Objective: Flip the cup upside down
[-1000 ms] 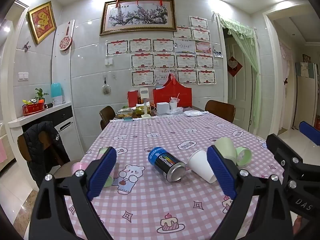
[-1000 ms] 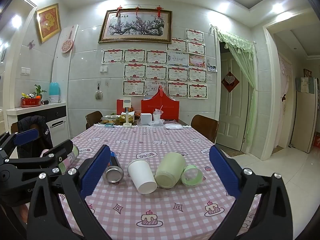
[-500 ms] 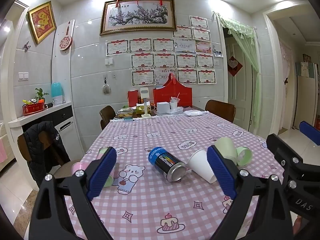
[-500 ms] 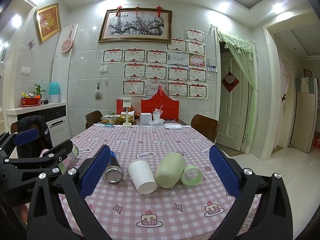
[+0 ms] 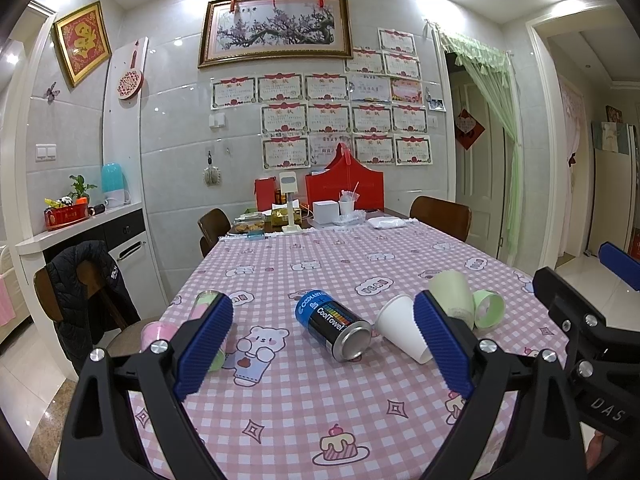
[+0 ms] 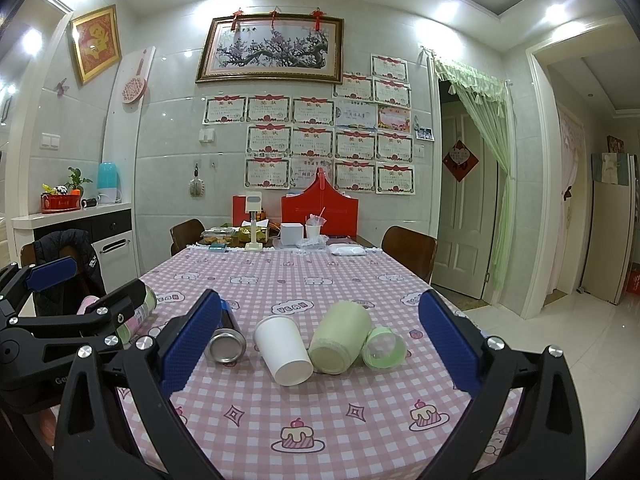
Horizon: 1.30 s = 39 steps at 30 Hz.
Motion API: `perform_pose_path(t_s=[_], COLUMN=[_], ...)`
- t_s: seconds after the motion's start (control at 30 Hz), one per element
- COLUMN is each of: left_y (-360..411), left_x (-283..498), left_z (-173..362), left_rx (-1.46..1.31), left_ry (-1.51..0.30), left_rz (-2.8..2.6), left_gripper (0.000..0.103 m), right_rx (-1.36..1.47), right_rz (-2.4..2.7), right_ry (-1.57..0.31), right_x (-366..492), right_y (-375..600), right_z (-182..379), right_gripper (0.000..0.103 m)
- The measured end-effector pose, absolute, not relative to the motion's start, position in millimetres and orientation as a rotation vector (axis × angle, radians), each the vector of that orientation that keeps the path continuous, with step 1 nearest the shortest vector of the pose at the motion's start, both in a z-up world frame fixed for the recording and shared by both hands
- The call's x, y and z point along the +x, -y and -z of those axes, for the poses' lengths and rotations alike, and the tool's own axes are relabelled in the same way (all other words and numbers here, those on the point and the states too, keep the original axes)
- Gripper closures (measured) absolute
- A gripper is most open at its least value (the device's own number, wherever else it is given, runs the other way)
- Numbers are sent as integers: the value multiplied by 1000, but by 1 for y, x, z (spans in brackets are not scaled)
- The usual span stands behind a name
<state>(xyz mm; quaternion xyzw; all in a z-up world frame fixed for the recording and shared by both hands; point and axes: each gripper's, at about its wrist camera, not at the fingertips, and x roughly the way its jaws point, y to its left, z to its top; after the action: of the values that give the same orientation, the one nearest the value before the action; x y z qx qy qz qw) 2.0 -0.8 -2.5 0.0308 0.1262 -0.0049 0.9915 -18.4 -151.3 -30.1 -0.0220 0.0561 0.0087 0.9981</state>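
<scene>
A white paper cup lies on its side on the pink checked tablecloth, mouth toward me; it also shows in the left wrist view. A pale green cup lies on its side to its right, and a small green cup lies beyond that. My right gripper is open and empty, held above the near table edge, short of the cups. My left gripper is open and empty, facing a blue and black can.
A pink and green cylinder lies at the table's left edge. The can also shows in the right wrist view. Boxes, a red bag and dishes crowd the far end. Chairs stand around the table.
</scene>
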Motion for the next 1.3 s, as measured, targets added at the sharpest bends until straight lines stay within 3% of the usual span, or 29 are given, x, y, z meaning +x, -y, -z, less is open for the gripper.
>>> perform_pose_path(t_s=[0.53, 0.83, 1.3], left_y=[13, 54, 150], left_x=[40, 98, 199], left_z=[30, 68, 92], left_rx=[58, 22, 191], left_ry=[-367, -512, -668], left_rz=[54, 170, 305], left_gripper=[13, 13, 13], right_rx=[-19, 54, 166], right_rz=[21, 111, 212], right_ry=[-194, -276, -342], right_x=[10, 40, 90], right_y=[173, 224, 288], right_z=[59, 82, 94], right_gripper=[8, 8, 8])
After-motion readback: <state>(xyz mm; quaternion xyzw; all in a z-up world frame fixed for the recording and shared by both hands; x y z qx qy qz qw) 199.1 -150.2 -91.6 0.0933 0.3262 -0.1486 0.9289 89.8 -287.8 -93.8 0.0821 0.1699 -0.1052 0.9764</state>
